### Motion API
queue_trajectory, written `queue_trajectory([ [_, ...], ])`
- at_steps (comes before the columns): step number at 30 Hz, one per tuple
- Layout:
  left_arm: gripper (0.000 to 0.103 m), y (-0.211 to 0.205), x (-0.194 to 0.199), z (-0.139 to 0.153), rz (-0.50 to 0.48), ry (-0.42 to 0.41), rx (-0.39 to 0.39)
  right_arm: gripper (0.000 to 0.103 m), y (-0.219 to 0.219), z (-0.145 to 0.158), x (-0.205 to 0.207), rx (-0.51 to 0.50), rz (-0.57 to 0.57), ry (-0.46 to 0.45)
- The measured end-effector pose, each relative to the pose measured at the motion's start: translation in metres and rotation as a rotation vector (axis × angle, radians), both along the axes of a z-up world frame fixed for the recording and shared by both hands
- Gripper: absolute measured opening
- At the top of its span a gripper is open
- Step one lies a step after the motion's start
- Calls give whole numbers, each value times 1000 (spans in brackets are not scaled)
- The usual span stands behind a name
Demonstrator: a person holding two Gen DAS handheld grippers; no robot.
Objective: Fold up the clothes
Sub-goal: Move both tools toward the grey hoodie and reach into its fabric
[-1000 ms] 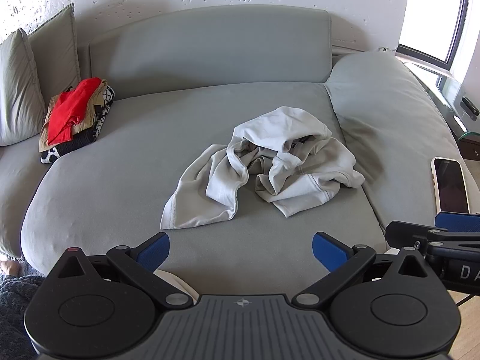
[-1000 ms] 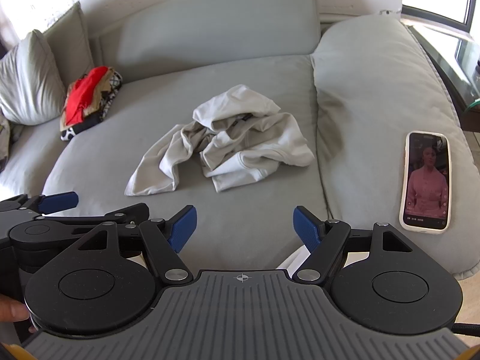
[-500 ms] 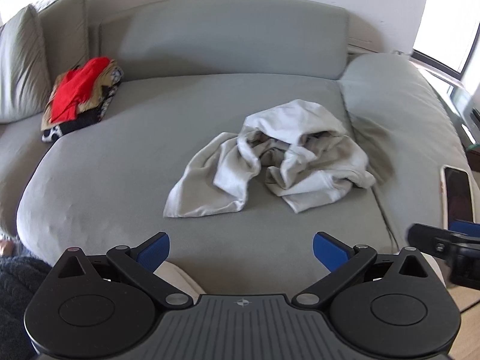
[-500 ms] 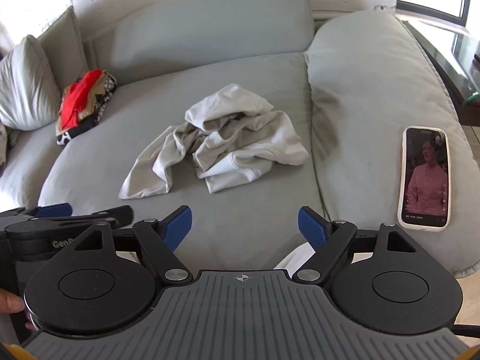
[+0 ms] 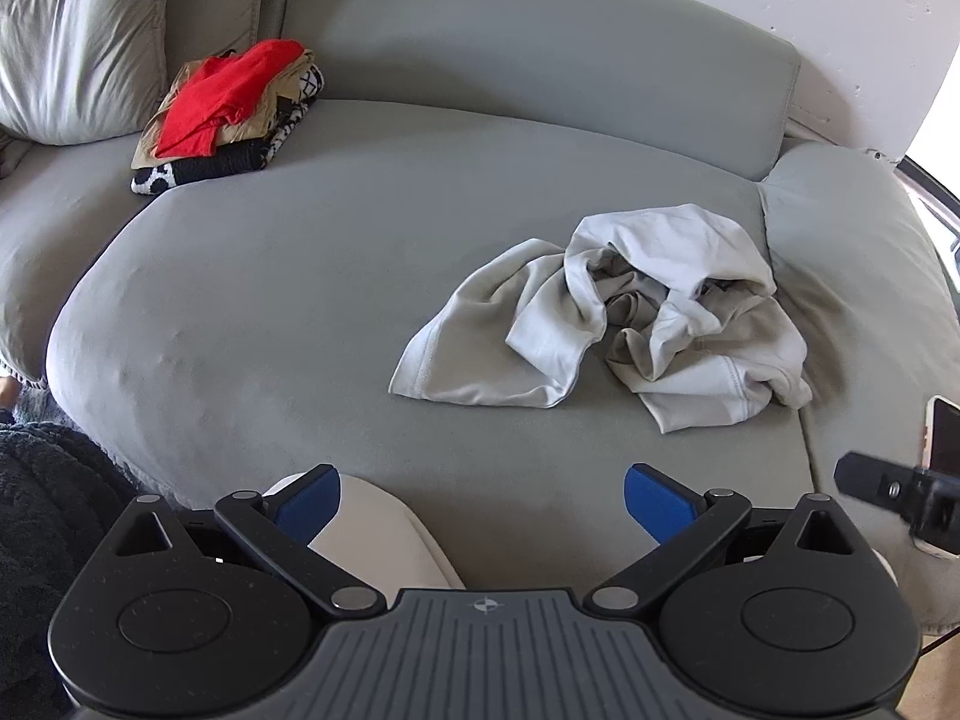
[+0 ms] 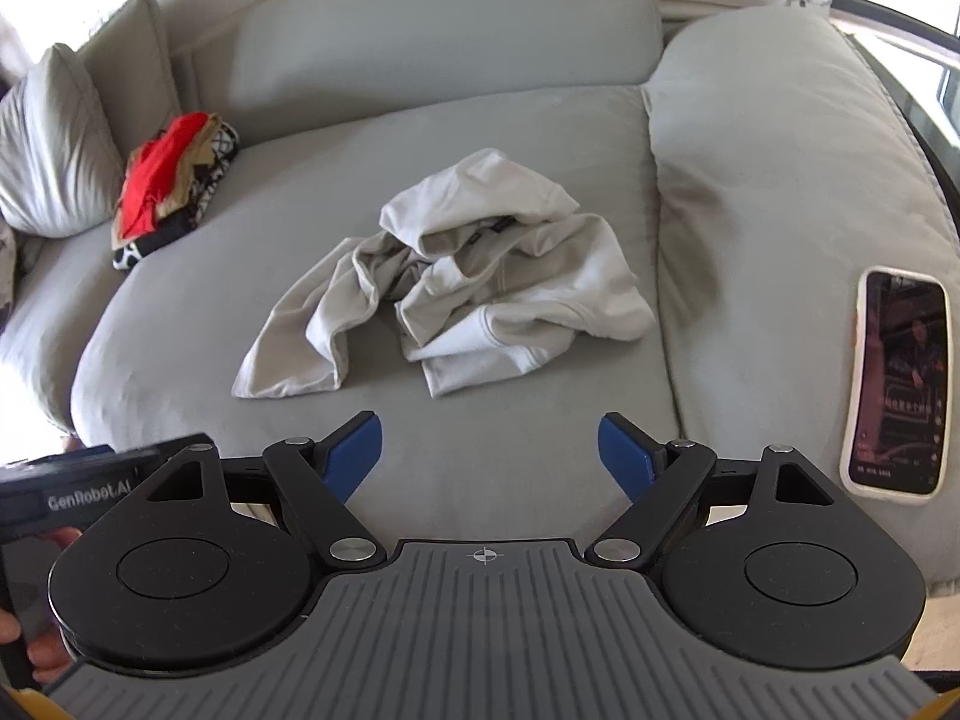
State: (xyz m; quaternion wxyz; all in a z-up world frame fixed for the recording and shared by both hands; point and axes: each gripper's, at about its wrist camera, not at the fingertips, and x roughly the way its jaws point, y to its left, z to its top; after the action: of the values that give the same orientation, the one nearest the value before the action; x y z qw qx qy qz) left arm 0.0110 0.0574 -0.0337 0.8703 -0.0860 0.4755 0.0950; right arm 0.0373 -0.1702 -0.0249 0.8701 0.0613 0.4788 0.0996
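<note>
A grey sofa (image 5: 300, 300) fills both views under a speckled white wall; its seat is the work surface. A crumpled pale grey garment (image 6: 444, 294) lies ahead of the right gripper (image 6: 489, 450), and ahead and to the right of the left gripper (image 5: 480, 495); both grippers stand spread wide, holding nothing, well short of the cloth. The step in hand looks like the approach before the 1st grasp; the next move likely calls for finding 2 hem corners, the near flap (image 5: 474, 366) being the clearest. Open seat lies left of the garment; a stack of folded clothes (image 5: 228, 114) sits far ahead-left, well apart. A phone (image 6: 897, 384) rests on the cushion to the right of the right gripper; keep the spread clear of it.
</note>
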Motion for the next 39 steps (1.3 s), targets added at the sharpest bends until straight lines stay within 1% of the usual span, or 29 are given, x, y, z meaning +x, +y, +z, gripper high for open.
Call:
queue_trajectory([
  [4, 93, 1, 5, -5, -3, 1, -12, 85, 0, -4, 12, 2, -1, 7],
  [9, 82, 0, 13, -10, -38, -5, -15, 85, -5, -8, 23, 10, -3, 1],
  [12, 83, -2, 18, -17, -39, -8, -12, 85, -8, -9, 30, 21, 7, -12],
  [14, 83, -2, 24, -23, -37, 17, -11, 85, -10, -10, 36, 20, 22, -20],
  [16, 83, -2, 29, -30, -31, 36, -30, 85, -12, -13, 43, 25, 27, -31],
  [20, 84, -7, 40, -42, -56, 47, -73, 84, -17, -20, 60, 38, 36, -52],
  [21, 79, -8, 42, -45, -57, 53, -78, 83, -17, -22, 64, 36, 47, -48],
  [22, 77, -9, 45, -48, -61, 58, -84, 81, -17, -24, 68, 37, 61, -48],
  [24, 63, -10, 49, -53, -69, 69, -89, 77, -17, -28, 73, 44, 93, -61],
  [25, 59, -10, 52, -55, -72, 73, -89, 74, -17, -29, 74, 45, 111, -75],
  [26, 50, -10, 54, -57, -74, 72, -89, 73, -16, -30, 76, 43, 128, -100],
  [28, 49, -8, 59, -60, -73, 65, -92, 69, -13, -32, 81, 29, 152, -142],
  [31, 52, -7, 70, -63, -68, 51, -104, 69, -3, -36, 92, 30, 196, -202],
  [32, 54, -7, 74, -63, -63, 47, -104, 70, 2, -37, 96, 19, 212, -232],
  [33, 58, -5, 77, -63, -59, 45, -106, 75, 10, -39, 100, -5, 236, -256],
  [34, 58, -4, 80, -63, -53, 42, -111, 81, 20, -42, 104, -47, 266, -266],
  [36, 59, -1, 82, -63, -38, 32, -114, 81, 40, -50, 112, -161, 330, -266],
  [39, 60, 4, 84, -64, -17, 20, -109, 81, 70, -64, 117, -353, 424, -304],
])
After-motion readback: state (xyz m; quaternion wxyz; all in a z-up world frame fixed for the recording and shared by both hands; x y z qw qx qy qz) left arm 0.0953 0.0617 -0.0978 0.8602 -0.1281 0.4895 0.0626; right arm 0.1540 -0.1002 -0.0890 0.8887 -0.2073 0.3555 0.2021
